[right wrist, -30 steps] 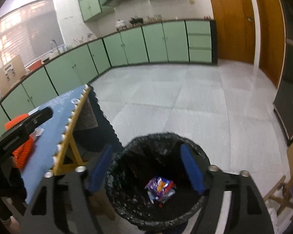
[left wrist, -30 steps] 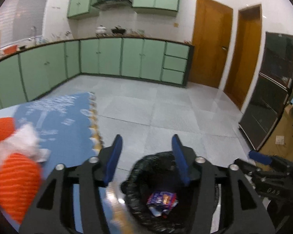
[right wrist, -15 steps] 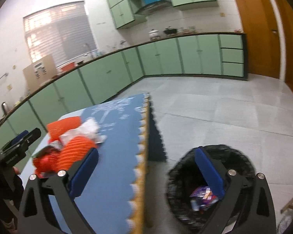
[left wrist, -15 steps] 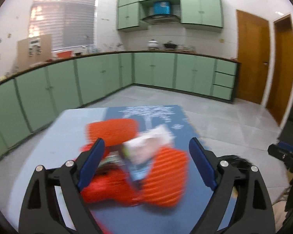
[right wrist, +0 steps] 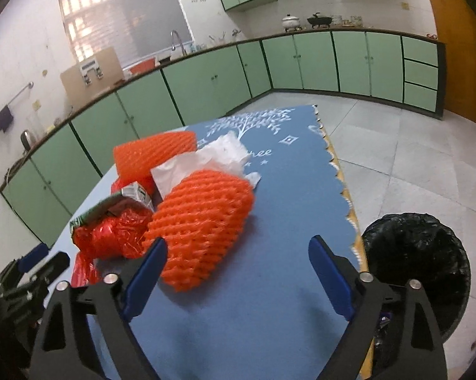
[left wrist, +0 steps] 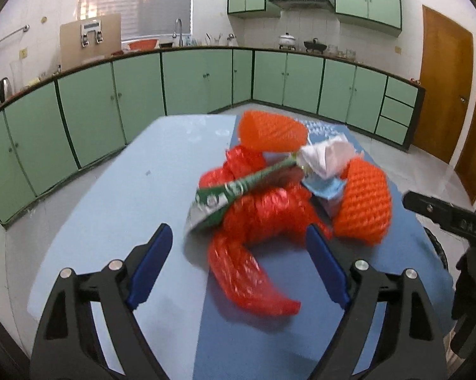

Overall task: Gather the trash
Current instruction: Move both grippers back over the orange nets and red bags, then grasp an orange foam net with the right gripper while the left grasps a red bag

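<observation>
A heap of trash lies on the blue table (left wrist: pixel 117 221): a red plastic bag (left wrist: pixel 257 221), two orange foam nets (left wrist: pixel 363 204) (left wrist: pixel 269 131), a green wrapper (left wrist: pixel 219 198) and white crumpled paper (left wrist: pixel 326 155). My left gripper (left wrist: pixel 238 262) is open and empty, just short of the red bag. My right gripper (right wrist: pixel 238 272) is open and empty above the table, its left finger beside the near orange net (right wrist: pixel 203 221). The red bag (right wrist: pixel 111 237), the wrapper (right wrist: pixel 111 205) and the paper (right wrist: pixel 212 155) show beyond it. The bin with a black liner (right wrist: pixel 415 247) stands at the table's right edge.
Green kitchen cabinets (left wrist: pixel 206 79) line the far walls, with a sink and pots on the counter. Brown doors (left wrist: pixel 444 95) stand at the right. The tiled floor (right wrist: pixel 412 145) lies beyond the table. The other gripper shows at each view's edge.
Both grippers swung left from above the bin to the table and its trash heap, and their jaws opened wider. The heap itself has not moved.
</observation>
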Action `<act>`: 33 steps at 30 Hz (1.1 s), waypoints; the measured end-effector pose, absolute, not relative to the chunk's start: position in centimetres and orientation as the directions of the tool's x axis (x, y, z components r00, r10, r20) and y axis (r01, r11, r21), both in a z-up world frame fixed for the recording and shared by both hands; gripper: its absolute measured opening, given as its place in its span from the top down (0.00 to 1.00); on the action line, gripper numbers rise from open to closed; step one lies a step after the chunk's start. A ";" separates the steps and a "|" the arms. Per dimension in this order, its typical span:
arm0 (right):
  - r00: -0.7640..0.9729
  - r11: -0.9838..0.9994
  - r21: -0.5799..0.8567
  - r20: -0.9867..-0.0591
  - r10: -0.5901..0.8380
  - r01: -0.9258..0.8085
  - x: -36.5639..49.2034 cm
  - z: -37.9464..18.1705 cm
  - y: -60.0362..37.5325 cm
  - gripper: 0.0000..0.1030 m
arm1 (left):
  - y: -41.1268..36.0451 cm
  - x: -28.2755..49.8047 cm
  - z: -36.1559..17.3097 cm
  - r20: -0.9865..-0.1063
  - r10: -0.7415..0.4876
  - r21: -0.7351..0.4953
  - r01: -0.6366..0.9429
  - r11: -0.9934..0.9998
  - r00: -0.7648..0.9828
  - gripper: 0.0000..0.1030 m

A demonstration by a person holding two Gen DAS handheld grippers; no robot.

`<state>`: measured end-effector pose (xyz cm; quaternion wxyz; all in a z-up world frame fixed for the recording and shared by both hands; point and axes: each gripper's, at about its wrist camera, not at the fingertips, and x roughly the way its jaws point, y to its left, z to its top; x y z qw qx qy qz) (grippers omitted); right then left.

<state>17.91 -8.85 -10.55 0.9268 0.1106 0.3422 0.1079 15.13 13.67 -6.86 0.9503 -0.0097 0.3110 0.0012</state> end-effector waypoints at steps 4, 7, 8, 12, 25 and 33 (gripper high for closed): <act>0.754 0.960 0.253 -0.606 0.254 -0.120 17.9 -10.3 -8.2 0.18 | 14.4 16.1 -8.4 -0.616 0.002 -0.036 -0.031 0.999 0.788 0.27; 0.765 0.961 0.248 -0.594 0.250 -0.122 17.8 -10.2 -8.1 0.19 | 14.8 16.9 -9.1 -0.626 0.013 -0.052 -0.059 0.997 0.780 0.30; 0.768 0.962 0.243 -0.590 0.248 -0.123 17.8 -10.3 -8.0 0.19 | 14.8 17.3 -9.3 -0.631 0.016 -0.056 -0.066 0.996 0.776 0.30; 0.772 0.964 0.229 -0.587 0.245 -0.131 18.0 -11.0 -7.2 0.24 | 14.9 17.8 -10.4 -0.646 0.027 -0.048 -0.076 0.996 0.763 0.36; 0.722 0.945 0.285 -0.620 0.307 -0.158 18.9 -12.5 -5.9 0.34 | 15.1 18.7 -11.7 -0.670 0.020 -0.048 -0.070 0.996 0.742 0.93; 0.690 0.924 0.315 -0.620 0.374 -0.218 19.0 -13.0 -5.1 0.72 | 14.9 17.9 -10.5 -0.619 0.050 -0.026 -0.084 0.996 0.784 0.95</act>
